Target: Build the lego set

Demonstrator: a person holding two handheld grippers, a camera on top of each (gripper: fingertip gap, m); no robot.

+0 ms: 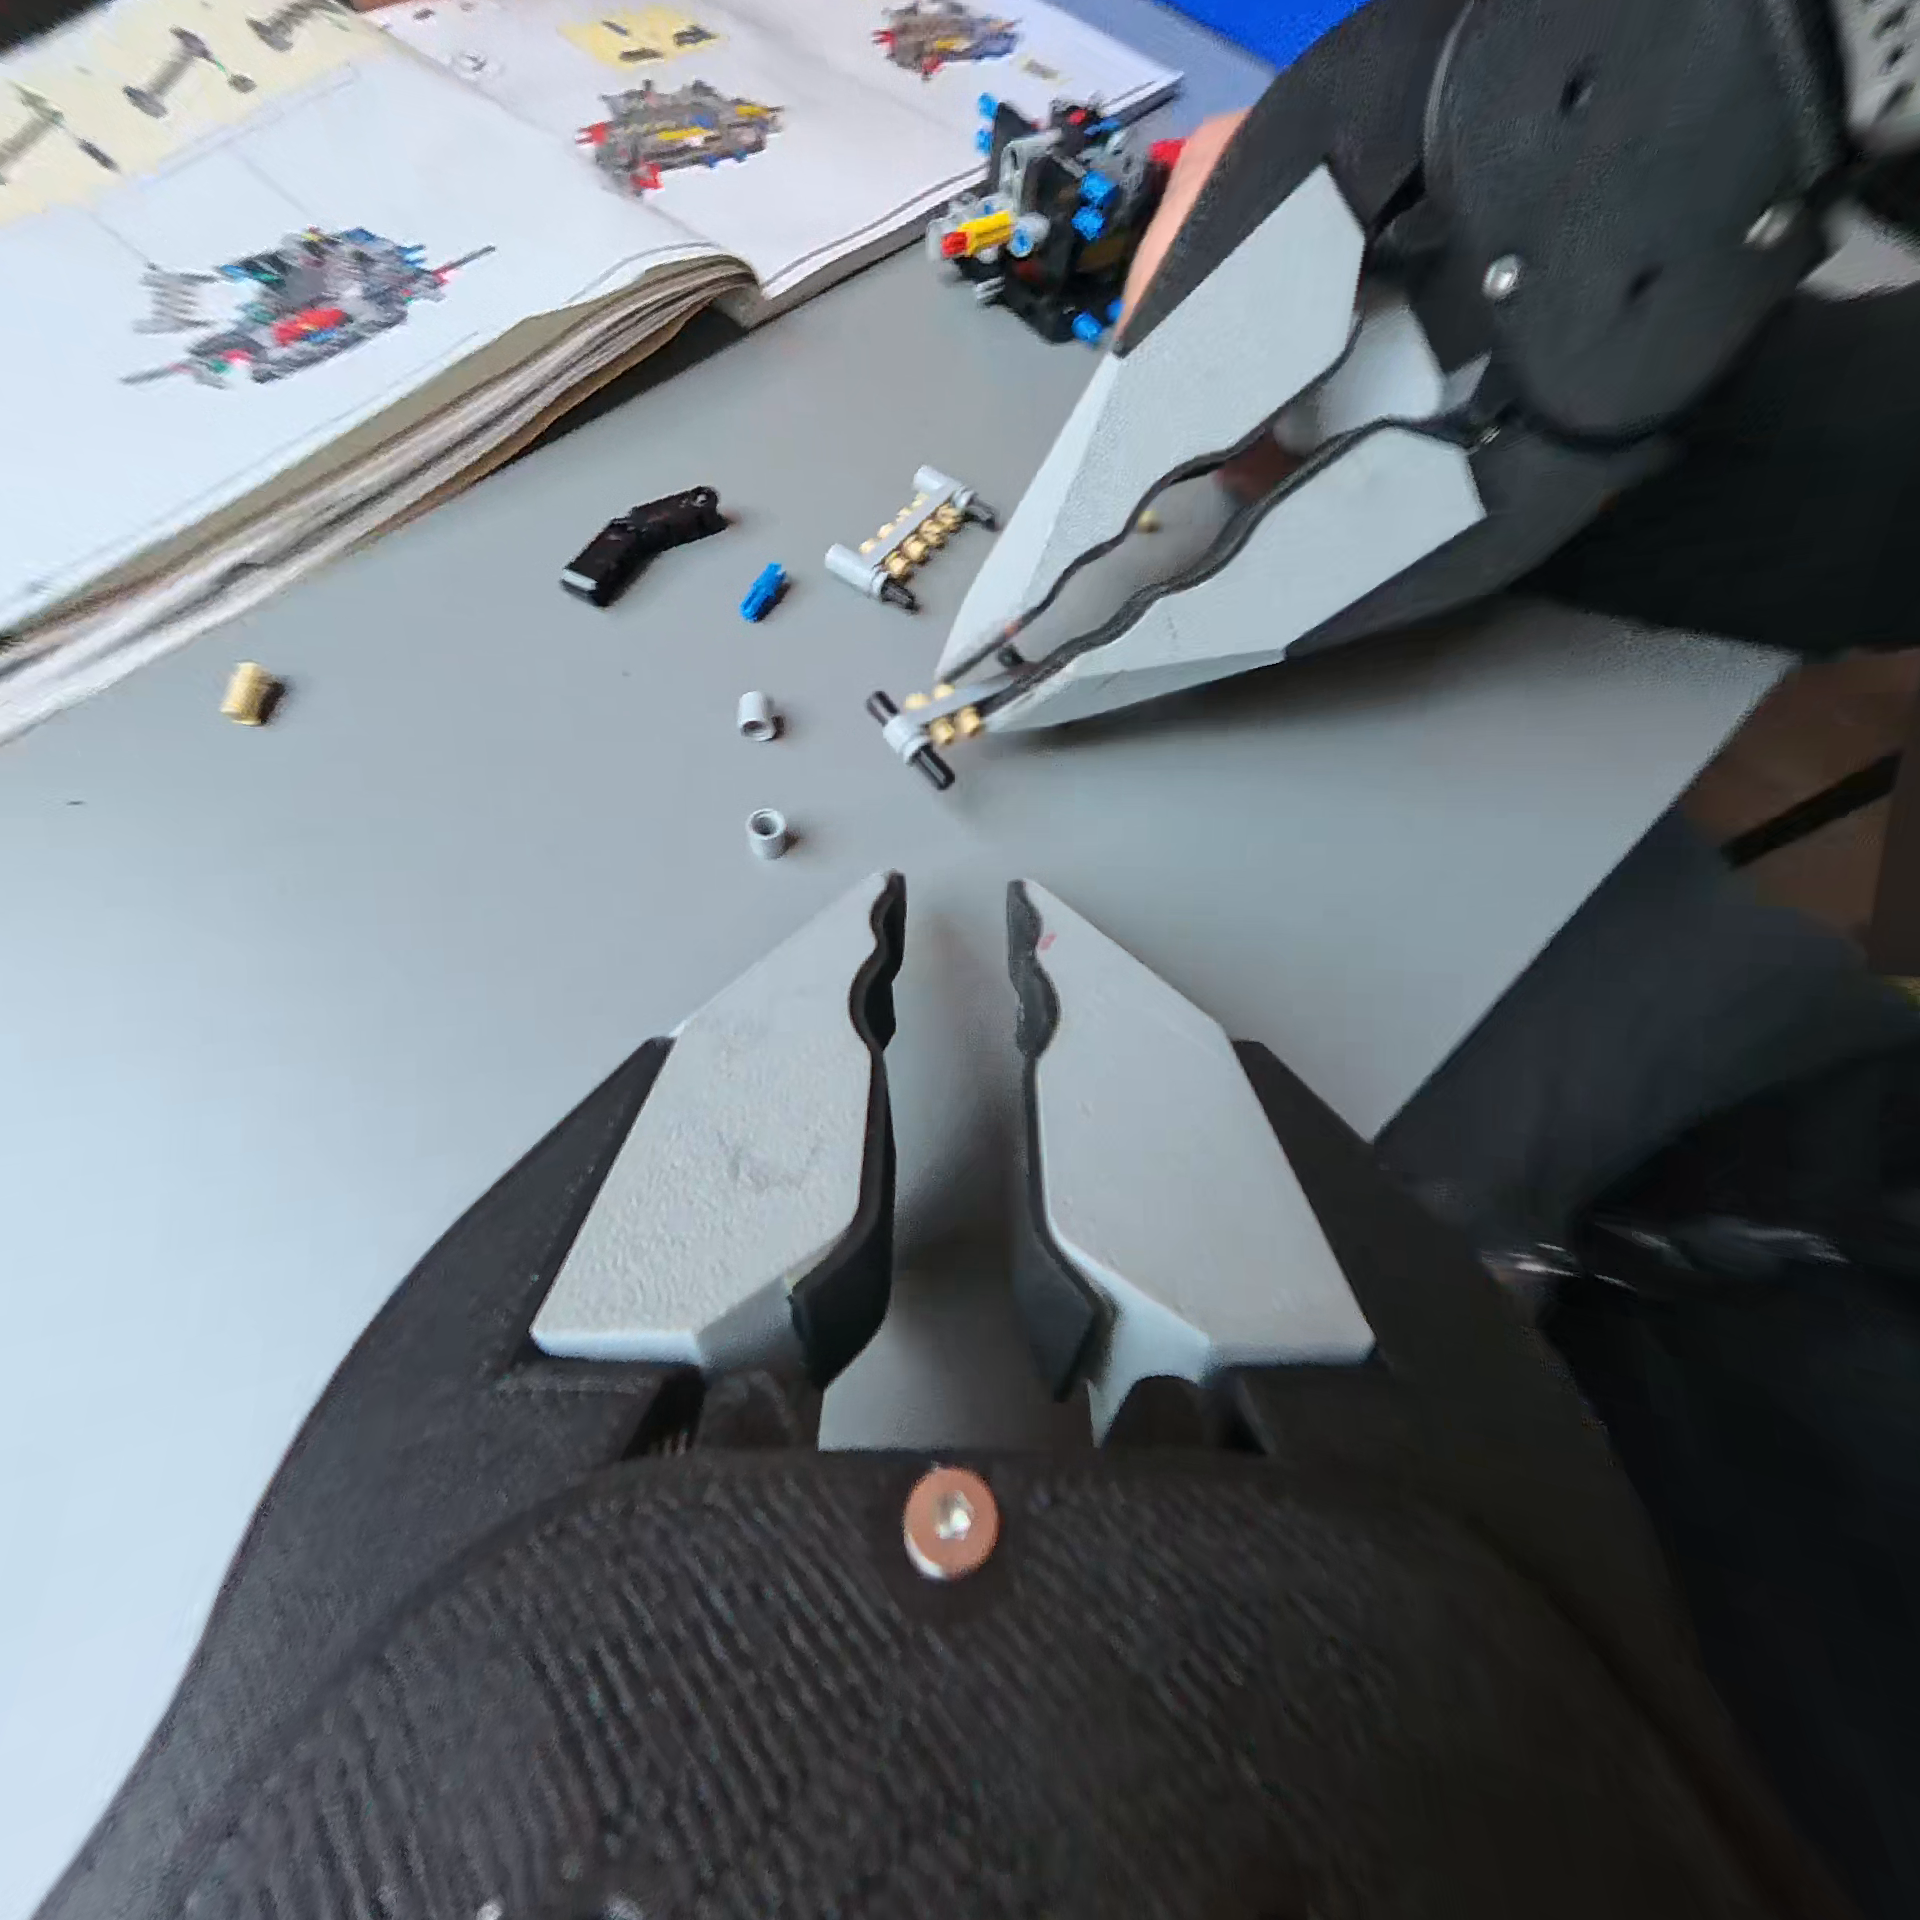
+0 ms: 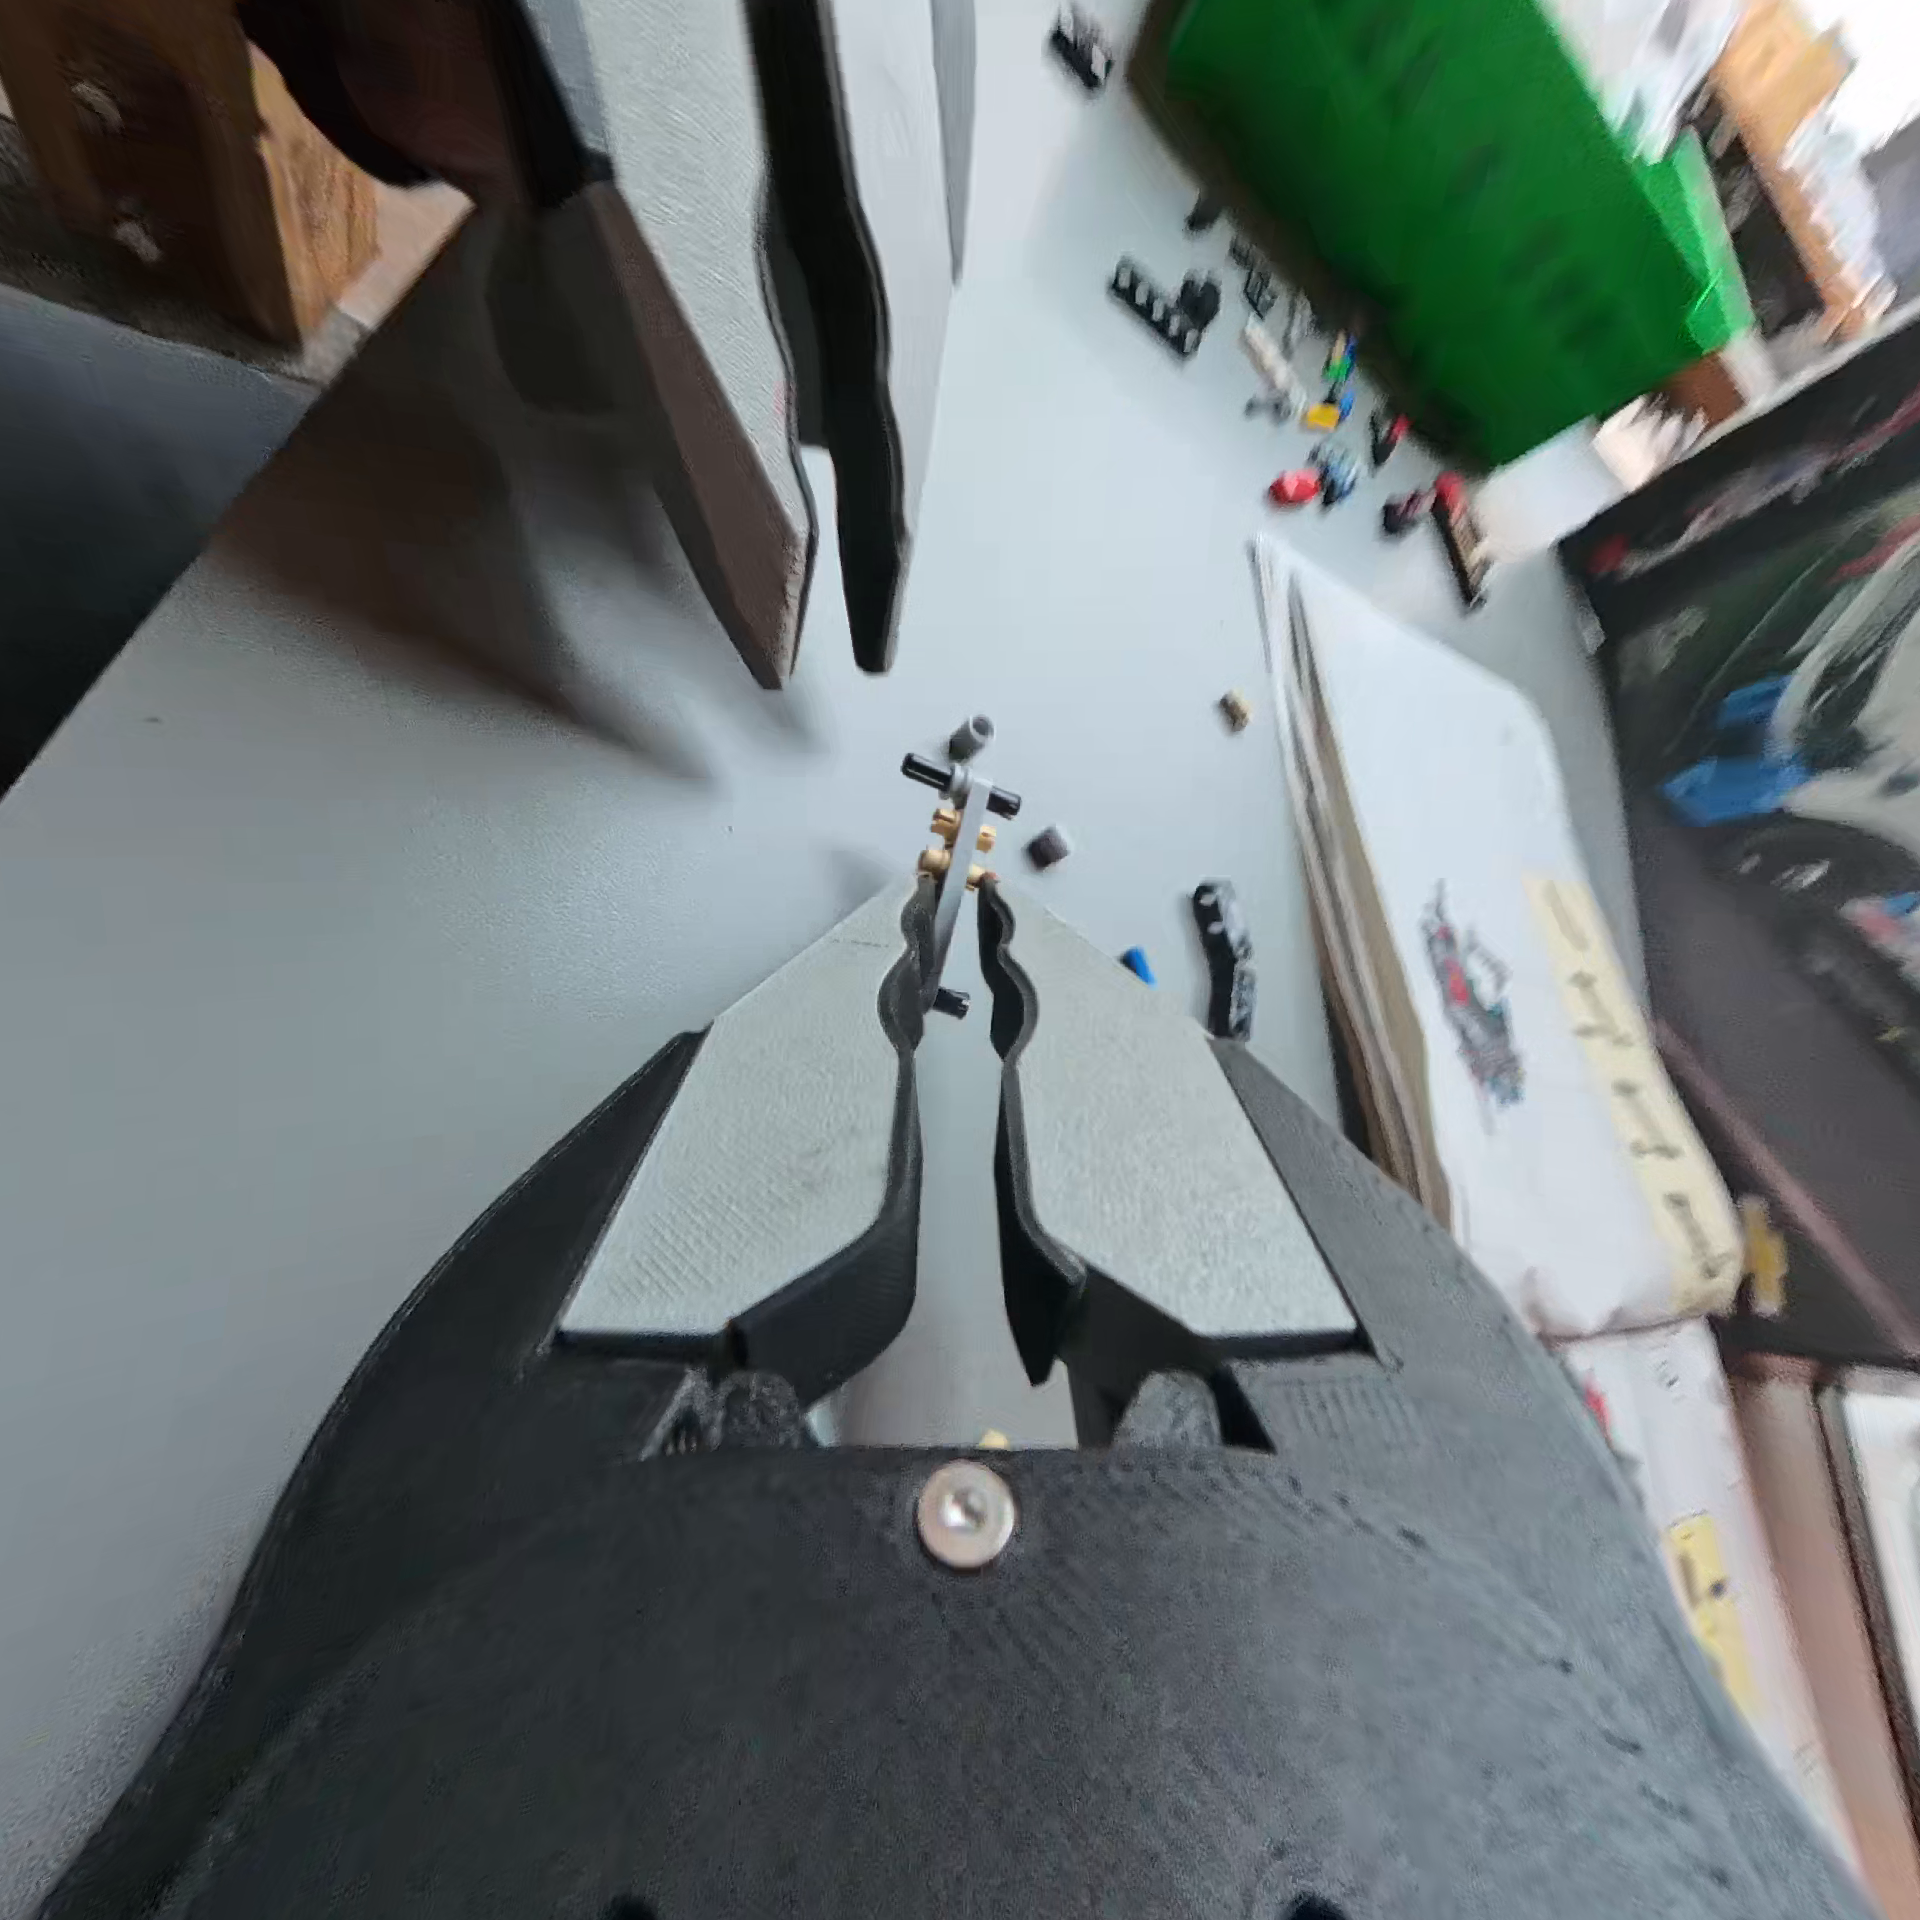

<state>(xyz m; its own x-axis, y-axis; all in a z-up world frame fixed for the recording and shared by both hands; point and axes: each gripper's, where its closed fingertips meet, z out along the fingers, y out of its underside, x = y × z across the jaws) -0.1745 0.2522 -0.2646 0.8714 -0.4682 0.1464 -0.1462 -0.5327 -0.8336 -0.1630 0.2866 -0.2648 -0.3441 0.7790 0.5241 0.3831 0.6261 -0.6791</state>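
Note:
My right gripper (image 2: 948,881) is shut on a small grey beam with tan pins and black pegs (image 2: 961,831), held low over the grey table; the same gripper (image 1: 995,665) and beam (image 1: 928,725) show in the left wrist view. My left gripper (image 1: 954,883) is open and empty, just short of two grey bushes (image 1: 767,833) (image 1: 758,715). A second grey beam with tan pins (image 1: 909,542), a blue pin (image 1: 764,592), a black angled piece (image 1: 642,540) and a tan bush (image 1: 249,691) lie beyond. The partly built model (image 1: 1049,223) stands farther back.
An open instruction book (image 1: 343,260) lies at the back left, also visible in the right wrist view (image 2: 1475,935). A green box (image 2: 1455,208) and several loose pieces (image 2: 1320,416) sit far off. The table edge (image 1: 1558,904) runs on the right.

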